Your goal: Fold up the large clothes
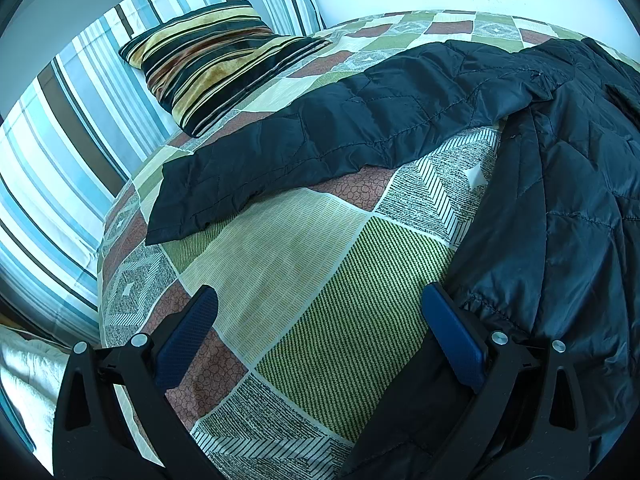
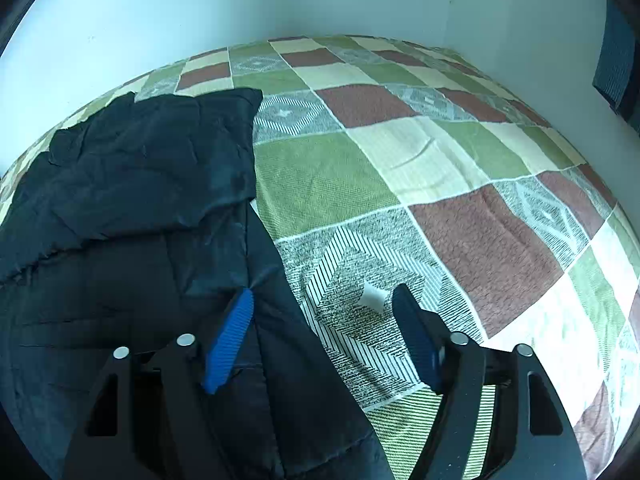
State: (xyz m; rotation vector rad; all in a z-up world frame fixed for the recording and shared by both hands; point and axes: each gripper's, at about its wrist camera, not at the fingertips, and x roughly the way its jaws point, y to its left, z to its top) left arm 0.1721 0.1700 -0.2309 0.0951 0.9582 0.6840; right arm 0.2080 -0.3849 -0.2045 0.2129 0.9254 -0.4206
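A dark quilted jacket (image 1: 560,184) lies spread on the patchwork bedspread (image 1: 304,240), one sleeve (image 1: 304,148) stretched out to the left. My left gripper (image 1: 320,304) stands open over the bare bedspread, its right finger beside the jacket's hem. In the right wrist view the jacket (image 2: 132,208) fills the left side, a sleeve folded across its body. My right gripper (image 2: 324,300) is open and straddles the jacket's right edge; the left finger sits over the fabric, the right finger over the bedspread (image 2: 460,184). The pads press on nothing.
A striped velvet cushion (image 1: 216,60) and blue-striped pillows (image 1: 72,128) sit at the bed's head on the left. A pale wall (image 2: 280,4) runs along the bed's far side. Bare bedspread extends to the right of the jacket.
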